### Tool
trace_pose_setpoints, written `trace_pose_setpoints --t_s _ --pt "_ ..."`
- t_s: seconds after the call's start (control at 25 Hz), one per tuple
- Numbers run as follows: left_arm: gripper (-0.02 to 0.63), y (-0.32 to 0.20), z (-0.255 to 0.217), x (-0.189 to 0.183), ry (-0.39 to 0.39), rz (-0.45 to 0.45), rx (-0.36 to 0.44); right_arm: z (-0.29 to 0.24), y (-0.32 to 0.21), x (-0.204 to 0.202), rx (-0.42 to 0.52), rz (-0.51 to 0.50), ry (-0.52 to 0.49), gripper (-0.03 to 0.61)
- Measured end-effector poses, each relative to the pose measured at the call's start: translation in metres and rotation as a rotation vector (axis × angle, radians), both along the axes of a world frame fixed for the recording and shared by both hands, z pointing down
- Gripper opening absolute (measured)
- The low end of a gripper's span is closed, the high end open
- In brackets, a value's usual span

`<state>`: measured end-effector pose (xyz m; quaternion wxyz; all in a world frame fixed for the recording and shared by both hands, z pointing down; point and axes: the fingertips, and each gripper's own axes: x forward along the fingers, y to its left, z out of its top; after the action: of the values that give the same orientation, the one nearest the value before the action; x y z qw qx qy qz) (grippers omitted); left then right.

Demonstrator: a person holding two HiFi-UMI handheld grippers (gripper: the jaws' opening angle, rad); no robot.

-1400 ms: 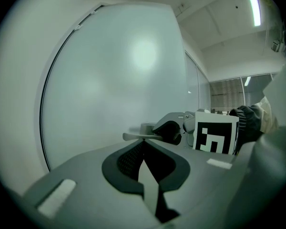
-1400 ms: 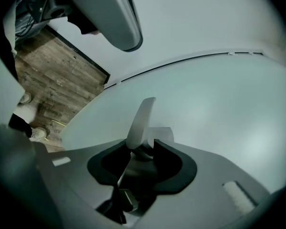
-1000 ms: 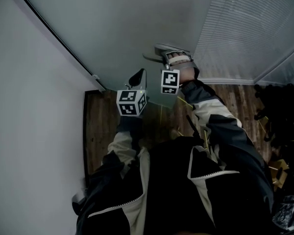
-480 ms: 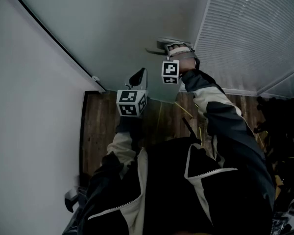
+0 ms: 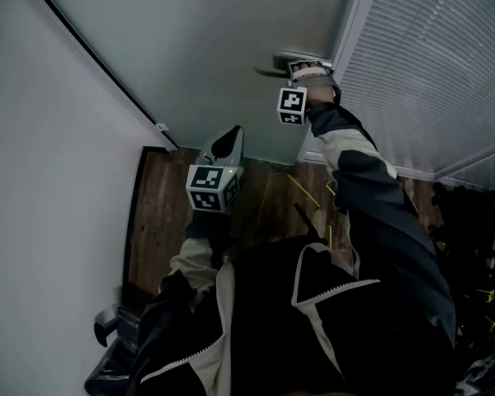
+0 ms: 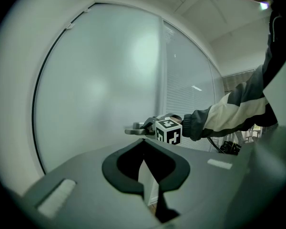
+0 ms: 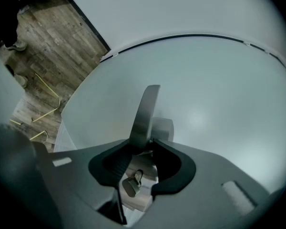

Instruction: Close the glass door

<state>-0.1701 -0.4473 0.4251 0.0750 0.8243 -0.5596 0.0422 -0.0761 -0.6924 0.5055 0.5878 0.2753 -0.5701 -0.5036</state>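
The frosted glass door (image 5: 214, 48) fills the upper head view. Its metal lever handle (image 5: 285, 58) sticks out near the door's right edge. My right gripper (image 5: 304, 66) is shut on that handle; its jaws have just been closing with the lever between them. In the right gripper view the handle (image 7: 145, 109) rises out of the right gripper (image 7: 144, 149), with a small lock knob (image 7: 132, 182) below. My left gripper (image 5: 229, 139) hangs shut and holding nothing, short of the glass and left of the handle. In the left gripper view the left gripper (image 6: 143, 141) points toward the handle (image 6: 133, 130).
A glass panel with white blinds (image 5: 429, 64) stands just right of the door's edge. A white wall (image 5: 41, 180) runs along the left. Below lies wooden floor (image 5: 161, 196) with yellow cables (image 5: 313, 188). Dark gear (image 5: 478, 221) sits at the far right.
My right gripper has travelled with the handle up and to the right, toward the blinds panel, and the door has swung with it. The left gripper shifted slightly early on, then held still.
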Motion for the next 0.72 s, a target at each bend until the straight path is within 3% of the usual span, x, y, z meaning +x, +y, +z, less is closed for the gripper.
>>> trace_pose_setpoints --t_s 0.44,0.72 --pt "0.000 0.000 0.008 -0.020 0.033 -0.077 -0.012 0.004 -0.049 -0.002 0.013 0.002 0.007 0.138" --pt "0.000 -0.008 0.011 -0.005 0.021 -0.089 -0.021 0.001 -0.064 0.011 0.011 -0.006 -0.003 0.140"
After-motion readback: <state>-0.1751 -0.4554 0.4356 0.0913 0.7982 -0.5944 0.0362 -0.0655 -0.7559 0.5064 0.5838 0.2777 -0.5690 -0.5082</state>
